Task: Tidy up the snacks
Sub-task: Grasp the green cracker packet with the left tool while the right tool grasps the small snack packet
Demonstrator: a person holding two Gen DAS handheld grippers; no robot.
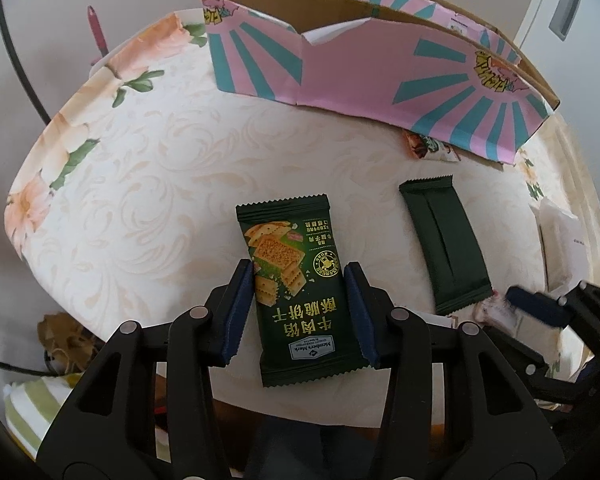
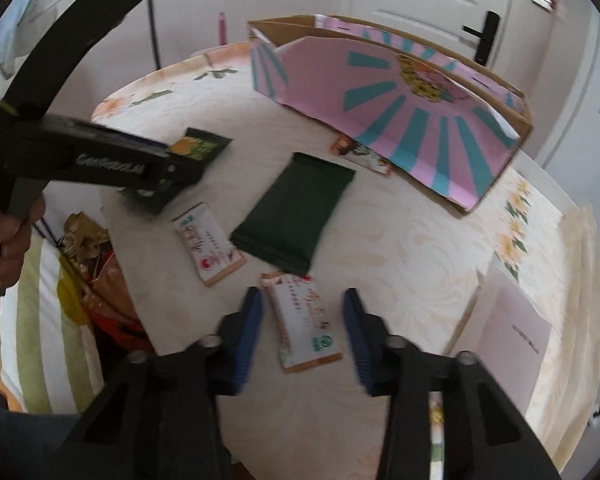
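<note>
My left gripper (image 1: 300,280) is shut on a dark green cracker packet (image 1: 300,292), held face up over the table's near edge; it also shows in the right wrist view (image 2: 198,148). A second dark green packet (image 1: 446,240) lies face down to its right, also seen in the right wrist view (image 2: 296,212). My right gripper (image 2: 302,308) is open, its jaws either side of a white snack bar (image 2: 304,320) on the table. Another white bar (image 2: 208,248) lies to the left. The pink and teal cardboard box (image 1: 380,76) stands open at the far side (image 2: 400,120).
A small colourful packet (image 2: 360,152) lies against the box front. White paper sheets (image 2: 512,328) lie at the table's right. The floral tablecloth (image 1: 140,180) covers the round table. A striped cushion and crumpled wrappers (image 2: 88,248) sit below the left edge.
</note>
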